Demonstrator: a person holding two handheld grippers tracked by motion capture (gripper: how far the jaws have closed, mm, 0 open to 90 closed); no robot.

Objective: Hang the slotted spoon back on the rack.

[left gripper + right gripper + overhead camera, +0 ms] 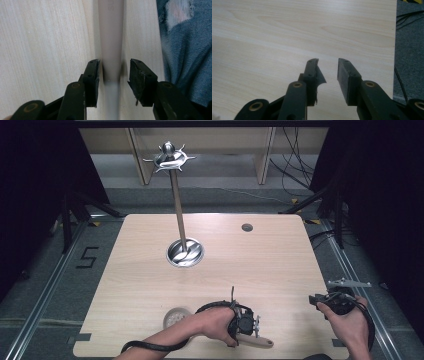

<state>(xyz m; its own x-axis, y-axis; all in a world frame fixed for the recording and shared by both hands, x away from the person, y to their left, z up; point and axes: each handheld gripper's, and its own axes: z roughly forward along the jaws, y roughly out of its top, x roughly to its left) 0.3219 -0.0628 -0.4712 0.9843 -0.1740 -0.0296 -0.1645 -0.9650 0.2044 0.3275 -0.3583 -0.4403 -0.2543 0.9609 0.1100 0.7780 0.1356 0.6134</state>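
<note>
My left gripper sits low at the table's near edge, jaws apart around a pale handle lying flat. I'd centre it, then close squarely. My right gripper hovers gaping at the right edge. Far back stands a hooked metal rack.

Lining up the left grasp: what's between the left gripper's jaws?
A pale wooden handle lies between the open left gripper, seen in the left gripper view.
</note>
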